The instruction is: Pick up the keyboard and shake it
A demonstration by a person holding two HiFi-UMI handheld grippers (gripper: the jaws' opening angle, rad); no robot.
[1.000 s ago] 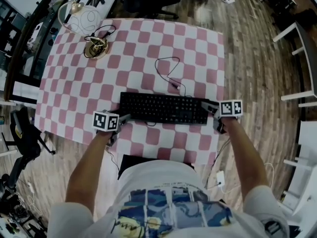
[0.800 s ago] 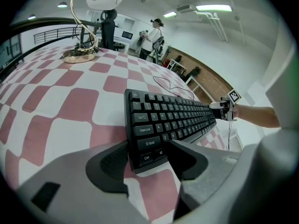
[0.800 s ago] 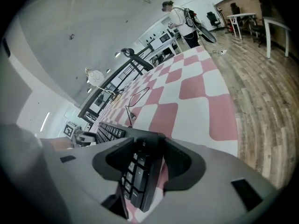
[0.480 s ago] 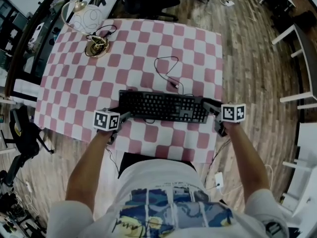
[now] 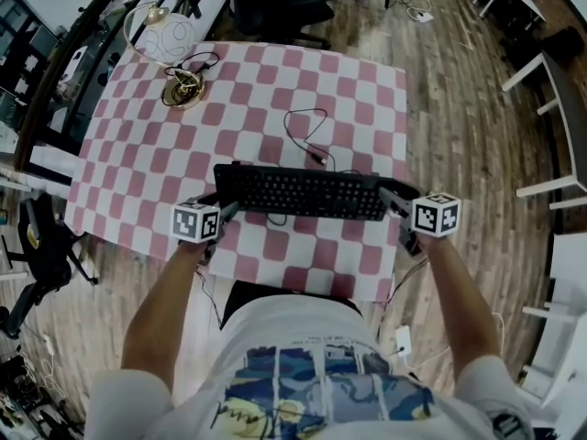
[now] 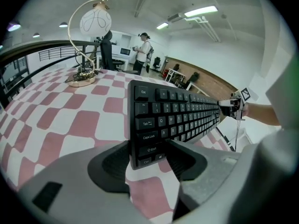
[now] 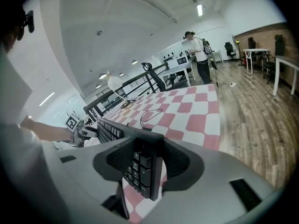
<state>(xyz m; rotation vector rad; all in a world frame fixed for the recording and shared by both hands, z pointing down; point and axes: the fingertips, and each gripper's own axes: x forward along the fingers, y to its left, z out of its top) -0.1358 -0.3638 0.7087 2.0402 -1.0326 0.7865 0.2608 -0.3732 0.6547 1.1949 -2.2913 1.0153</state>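
Counts: one keyboard, one lamp, one loose cable, two grippers. All sat on or over one counter under a pink-and-white checked cloth.

Keyboard: black, lying crosswise over the counter's near half, spanning from one gripper to the other. In the left gripper view its near end looked tilted and clear of the cloth.

Left gripper: jaws closing on the keyboard's left end, pads against its front and back edges.

Right gripper: jaws spread wide but pinching the keyboard's right end, which filled the gap between them.

Lamp: round white shade on a brass base, at the far left corner, well apart from the keyboard. The cable lay curled just beyond the keyboard.

One person stood far off in the room.
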